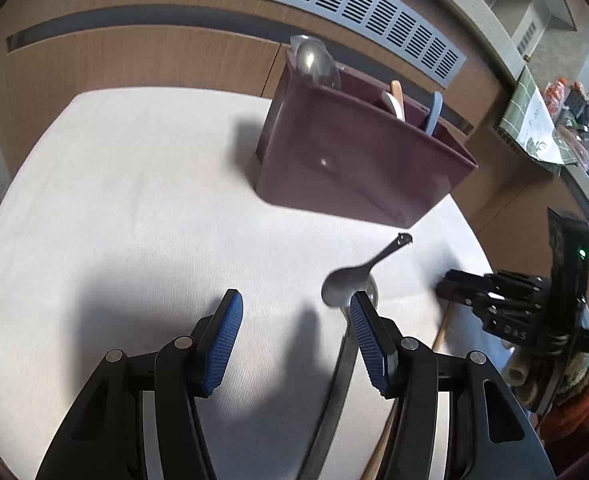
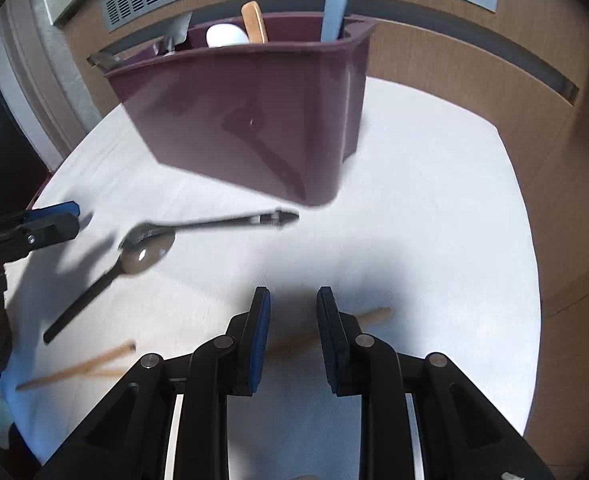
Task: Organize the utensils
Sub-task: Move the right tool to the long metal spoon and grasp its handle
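White tablecloth [image 2: 434, 208] over table, wood cabinet panels behind. Left gripper [image 1: 294, 316] jaws apart, empty, over bare cloth. Right gripper [image 2: 293, 306] jaws parted, gripping nothing, above wooden chopstick [image 2: 370, 315]. Two metal spoons [image 2: 146, 254] crossed on cloth between grippers. Further back, maroon utensil holder [image 2: 254, 120], utensils upright inside.

glossy plastic caddy [image 2: 254, 120], shiny metal spoon [image 2: 146, 256]
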### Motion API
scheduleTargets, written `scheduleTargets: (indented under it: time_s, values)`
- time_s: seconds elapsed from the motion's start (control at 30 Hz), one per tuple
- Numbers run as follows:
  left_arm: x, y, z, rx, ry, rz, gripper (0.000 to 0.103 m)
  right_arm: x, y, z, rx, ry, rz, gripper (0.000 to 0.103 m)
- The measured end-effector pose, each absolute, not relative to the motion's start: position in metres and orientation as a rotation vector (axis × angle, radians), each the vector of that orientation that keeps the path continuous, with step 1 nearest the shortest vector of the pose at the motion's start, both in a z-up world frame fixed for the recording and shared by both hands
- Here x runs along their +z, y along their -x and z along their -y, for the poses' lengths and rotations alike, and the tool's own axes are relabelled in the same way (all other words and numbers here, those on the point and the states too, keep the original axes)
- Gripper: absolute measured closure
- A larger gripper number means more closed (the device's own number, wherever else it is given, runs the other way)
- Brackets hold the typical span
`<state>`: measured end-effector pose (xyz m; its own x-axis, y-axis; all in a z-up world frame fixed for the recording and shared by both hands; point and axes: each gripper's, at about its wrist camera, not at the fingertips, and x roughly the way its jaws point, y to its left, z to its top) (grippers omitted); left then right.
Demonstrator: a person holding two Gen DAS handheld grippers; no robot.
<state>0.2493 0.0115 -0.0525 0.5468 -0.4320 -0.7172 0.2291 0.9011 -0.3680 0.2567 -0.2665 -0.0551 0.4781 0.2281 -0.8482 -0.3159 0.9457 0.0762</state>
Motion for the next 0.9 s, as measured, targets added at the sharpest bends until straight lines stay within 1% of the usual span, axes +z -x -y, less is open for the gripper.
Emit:
scheduleTargets:
  time_s: [0.2,0.27,0.37,0.43,0.57,0.63,0.8,0.87,0.9]
  values:
    - [-0.045,-0.226,-0.005,-0.366,0.232,-0.918,0.046,-0.054,-0.216,0.275,0.341,0.062,-1.038,0.079]
    - [-0.043,-0.22,0.0,-0.357,0.203,-0.928,0.046,-0.053,-0.21,0.262,0.346,0.076,-1.038,0.076]
    - [-0.044,-0.218,0.012,-0.373,0.152,-0.93,0.046,-0.052,-0.193,0.255,0.362,0.108,-1.035,0.075]
    - [-0.049,-0.219,0.024,-0.382,0.128,-0.965,0.046,-0.05,-0.187,0.253,0.37,0.111,-1.032,0.075]
    - [-0.051,-0.214,0.038,-0.392,0.092,-0.964,0.046,-0.034,-0.183,0.25,0.375,0.093,-0.971,0.075]
    - [-0.053,-0.211,0.04,-0.372,0.066,-0.967,0.046,-0.024,-0.192,0.244,0.398,0.104,-0.93,0.074]
    - [-0.053,-0.202,0.026,-0.309,0.048,-0.958,0.046,-0.024,-0.247,0.215,0.417,0.072,-0.956,0.072]
    - [-0.053,-0.2,0.017,-0.269,0.039,-0.952,0.046,-0.023,-0.259,0.198,0.411,0.103,-0.912,0.075]
    - [-0.053,-0.199,0.013,-0.26,0.042,-0.951,0.046,-0.023,-0.268,0.189,0.389,0.122,-0.88,0.08]
